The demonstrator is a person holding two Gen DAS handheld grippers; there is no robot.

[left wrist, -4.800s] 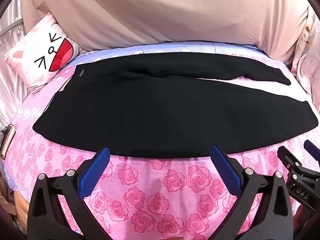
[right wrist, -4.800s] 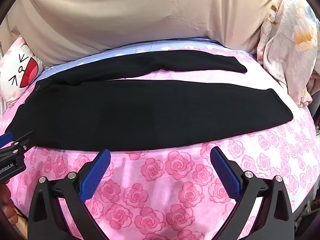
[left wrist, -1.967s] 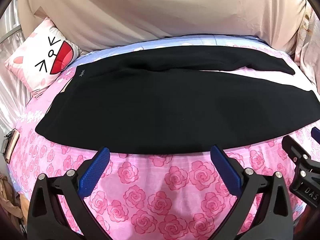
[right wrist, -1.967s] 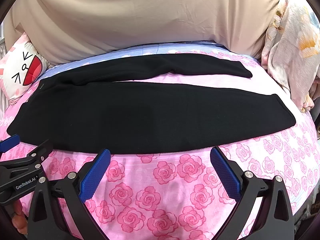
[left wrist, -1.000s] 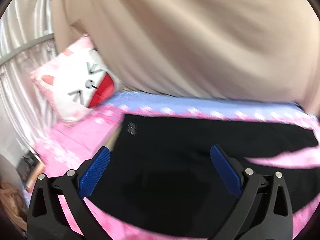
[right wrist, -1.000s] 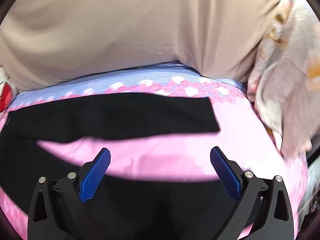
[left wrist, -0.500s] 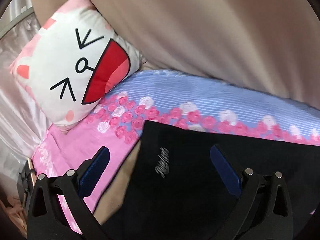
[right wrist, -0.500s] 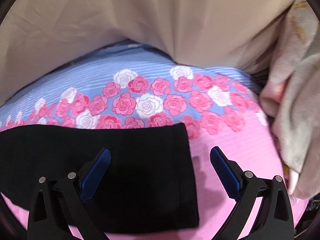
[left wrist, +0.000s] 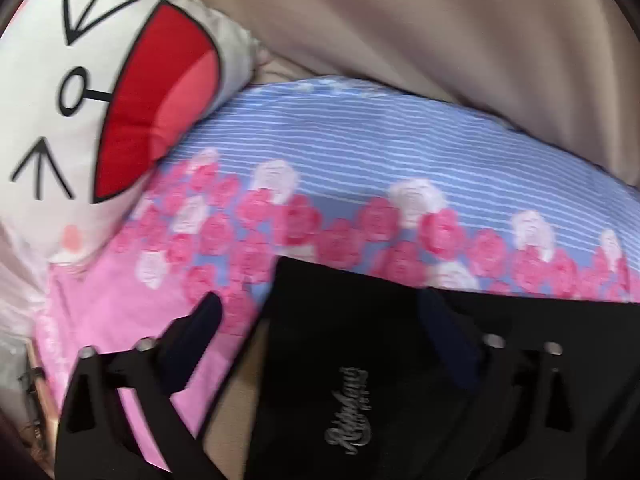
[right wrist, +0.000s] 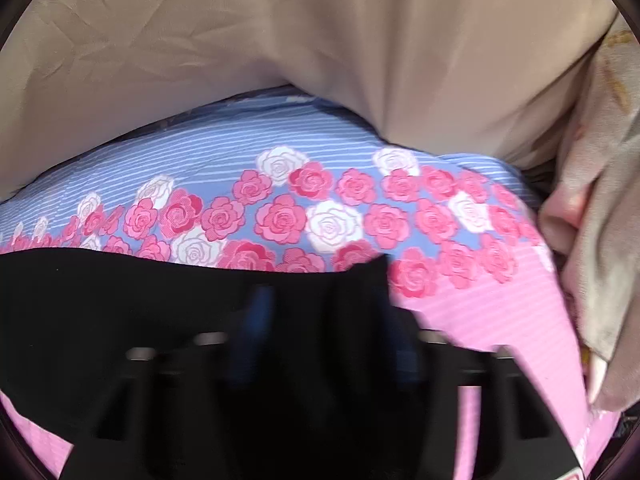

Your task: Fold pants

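Black pants flat on rose-print sheet, long axis running left to right along beige backdrop. Waist corner with script logo at left, near cat pillow; leg hem at right. Left gripper wide, closing, astride waist corner, pads not yet on cloth. Right gripper narrow, closing over hem; blurred, grip not confirmable.

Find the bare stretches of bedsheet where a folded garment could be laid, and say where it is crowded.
Free: the blue-striped band of bedsheet between the black pants and the beige fabric; the plain pink strip between the pants' leg end and the floral bedding. Crowded: the cat pillow corner.
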